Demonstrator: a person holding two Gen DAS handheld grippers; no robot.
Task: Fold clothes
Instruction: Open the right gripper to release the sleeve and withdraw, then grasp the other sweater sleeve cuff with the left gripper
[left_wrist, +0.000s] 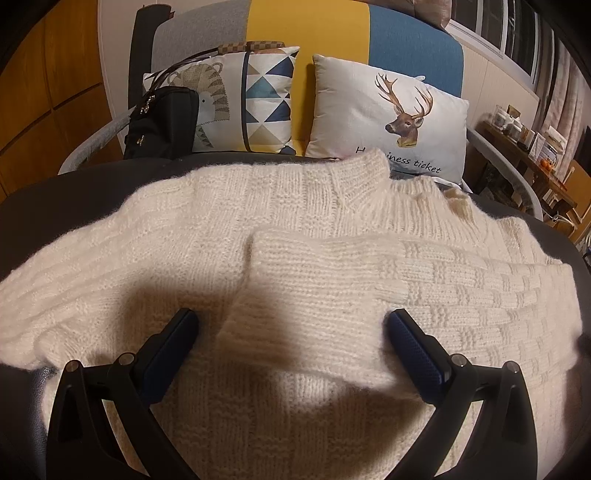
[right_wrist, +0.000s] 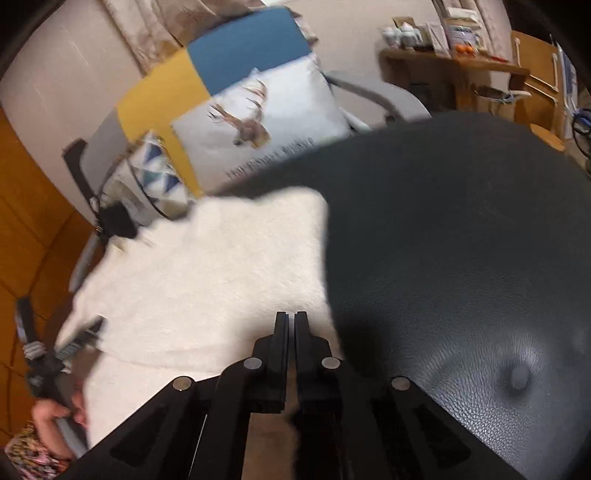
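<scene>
Left gripper: jaws spread wide and holding nothing, one finger on each side of a folded-over sleeve, low over the cream knit sweater. Right gripper: fingers pressed together with only a thin slit between them; whether fabric is pinched there cannot be told. Its tips sit at the sweater's near edge, beside bare black leather surface. The sweater lies spread on that dark surface, collar pointing toward the deer cushion. A triangle-pattern cushion and a black bag stand left of it.
</scene>
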